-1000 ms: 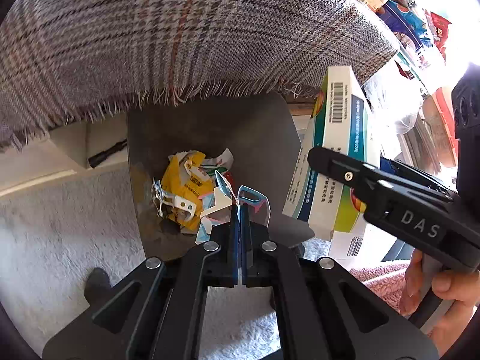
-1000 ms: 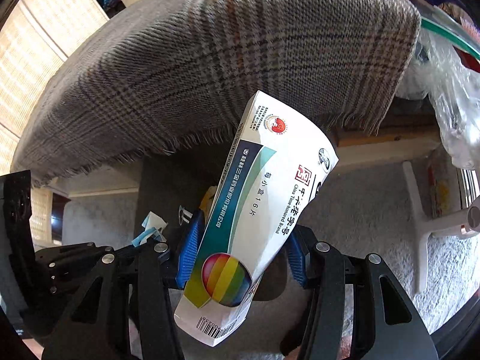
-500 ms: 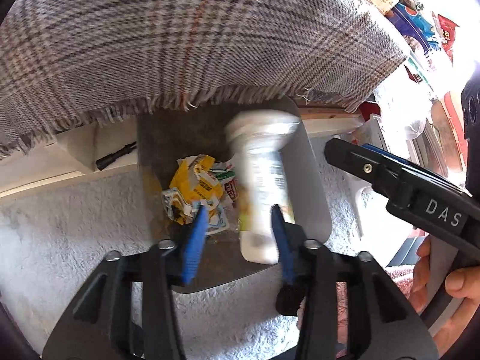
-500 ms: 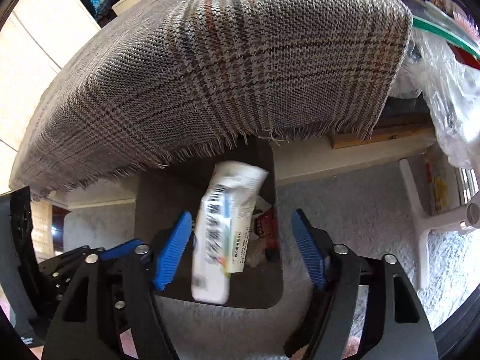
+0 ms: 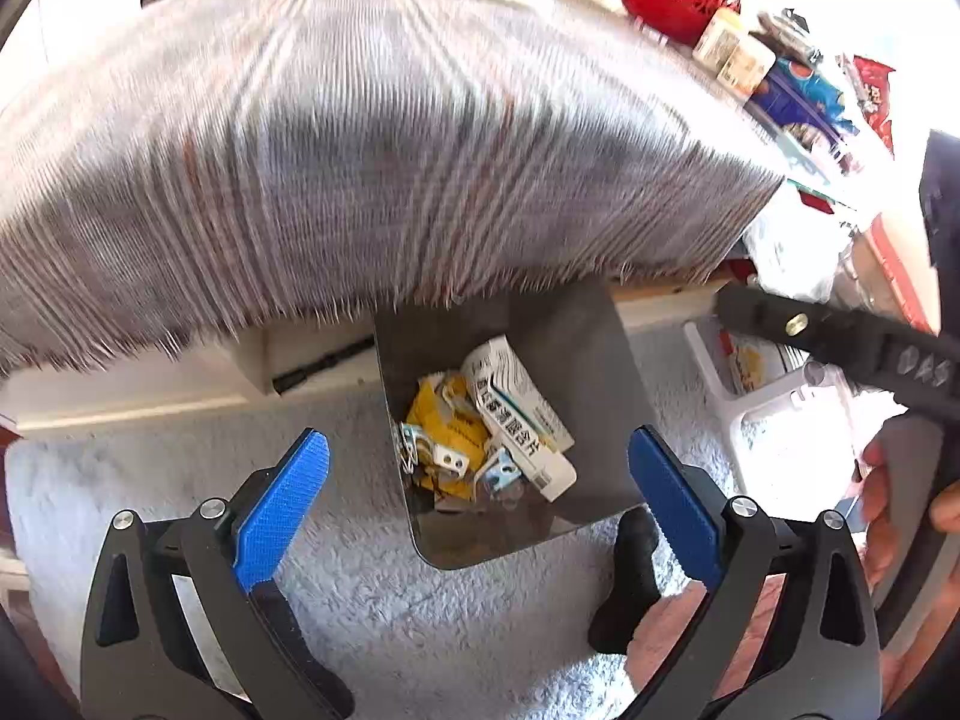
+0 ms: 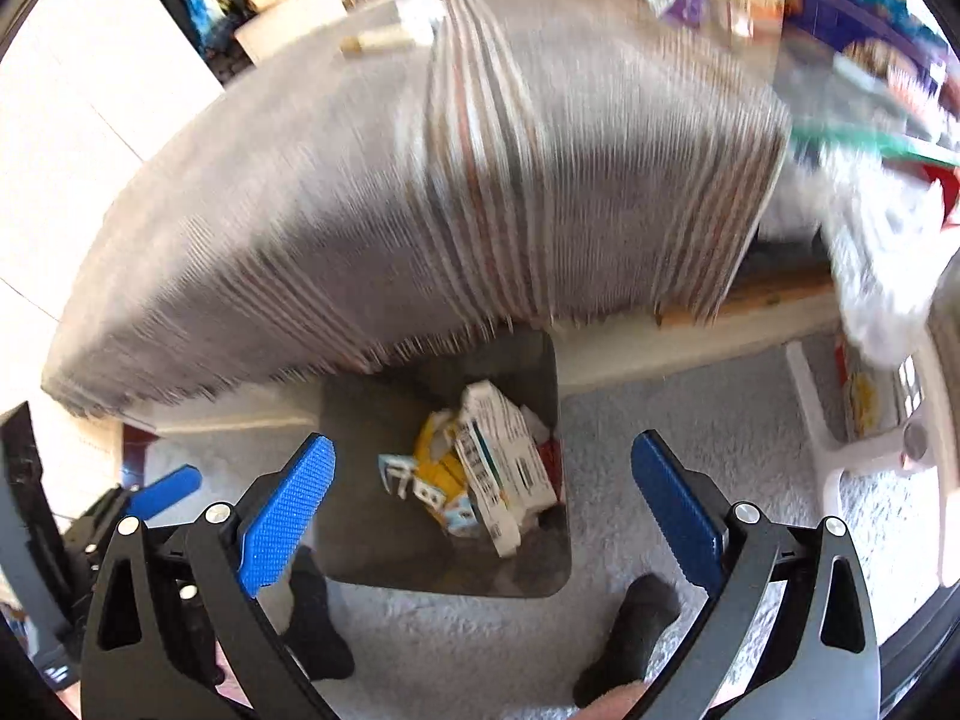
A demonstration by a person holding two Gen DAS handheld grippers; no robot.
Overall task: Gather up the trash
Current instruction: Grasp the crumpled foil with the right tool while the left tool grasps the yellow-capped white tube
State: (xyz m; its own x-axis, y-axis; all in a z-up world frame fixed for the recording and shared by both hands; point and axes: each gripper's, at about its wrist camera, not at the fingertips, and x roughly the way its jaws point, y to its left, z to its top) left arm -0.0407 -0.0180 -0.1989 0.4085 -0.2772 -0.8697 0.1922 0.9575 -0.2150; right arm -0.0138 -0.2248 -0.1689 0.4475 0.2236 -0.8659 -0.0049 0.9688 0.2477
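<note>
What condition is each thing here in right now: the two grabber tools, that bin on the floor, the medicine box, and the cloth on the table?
left gripper: open, holding nothing.
right gripper: open, holding nothing.
trash bin: uncovered, upright on the carpet, partly filled.
medicine box: lying tilted inside the bin on the other trash.
yellow wrappers: crumpled, in the bin.
plaid cloth: draped over the table, its fringe hanging above the bin.

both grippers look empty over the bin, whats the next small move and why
Probably lift both away from the bin and toward the cluttered tabletop for another piece. The left gripper and right gripper are open and empty, and the medicine box already lies inside on the yellow wrappers.
</note>
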